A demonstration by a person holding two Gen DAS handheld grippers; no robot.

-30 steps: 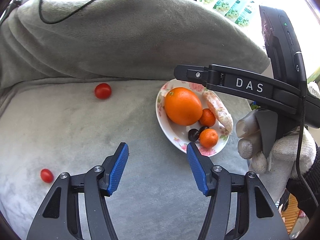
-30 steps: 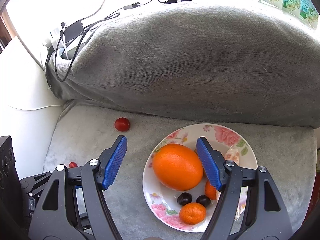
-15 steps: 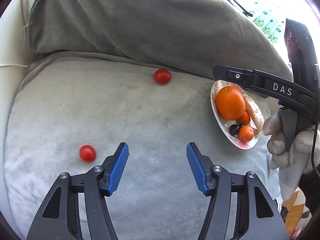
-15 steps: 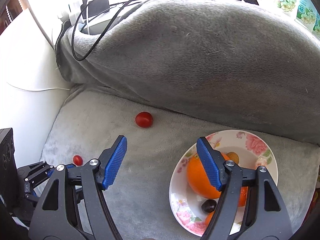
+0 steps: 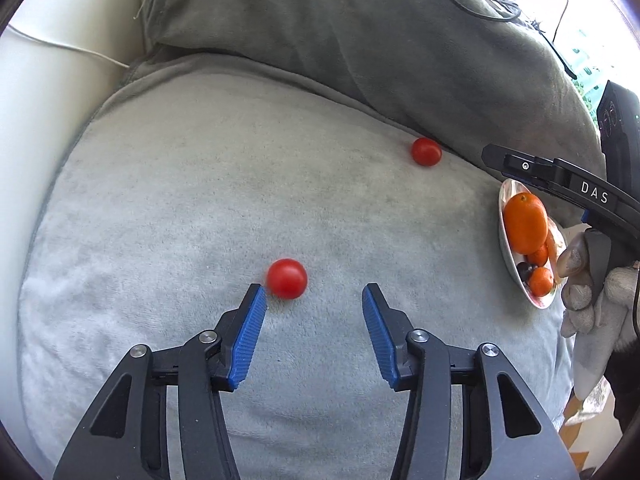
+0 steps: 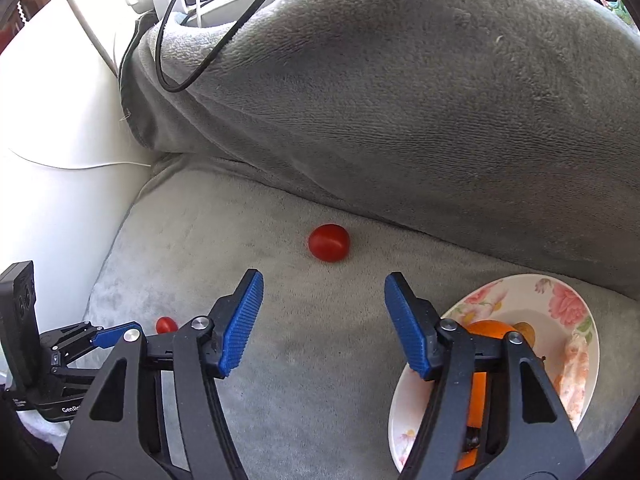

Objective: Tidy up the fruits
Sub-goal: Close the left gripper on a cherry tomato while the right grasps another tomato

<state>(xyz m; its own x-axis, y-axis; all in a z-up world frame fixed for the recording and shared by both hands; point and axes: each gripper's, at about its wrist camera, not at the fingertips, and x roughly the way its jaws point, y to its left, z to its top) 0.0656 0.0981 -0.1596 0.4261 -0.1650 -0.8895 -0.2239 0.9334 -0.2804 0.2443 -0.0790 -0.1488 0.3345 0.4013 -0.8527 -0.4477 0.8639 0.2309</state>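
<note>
Two hand-held grippers close in on loose cherry tomatoes scattered over a grey sofa cushion (image 5: 180, 208). In the foreground of the left wrist view, the left hand-held gripper (image 5: 312, 300) hangs over the cushion with nothing yet between its blue pads, its jaws narrowing; the near tomato (image 5: 287, 278) lies just beyond the tip of the left-side pad (image 5: 250, 332), off the centre line. In the right wrist view, the right hand-held gripper (image 6: 324, 292) is likewise empty, its jaws closing, with the far tomato (image 6: 329, 242) a little ahead of the tips and roughly centred, close to the seam where the back cushion (image 6: 400, 100) rises. To the right stands the flowered plate (image 6: 560, 300), already carrying an orange (image 5: 525, 222), small mandarins and dark fruit; a gloved hand (image 5: 592, 292) grips the right tool beside it.

The risks lie in the approach. With the near tomato off-centre, a closing pad could strike it rather than bracket it and send it rolling across the plush fabric. The soft cushion may sink under pressure, letting either tomato slip away. The far one could be pushed into the seam. Thin-skinned fruit may split if squeezed hard, and the plate, sitting on soft fabric, could tip if bumped.
</note>
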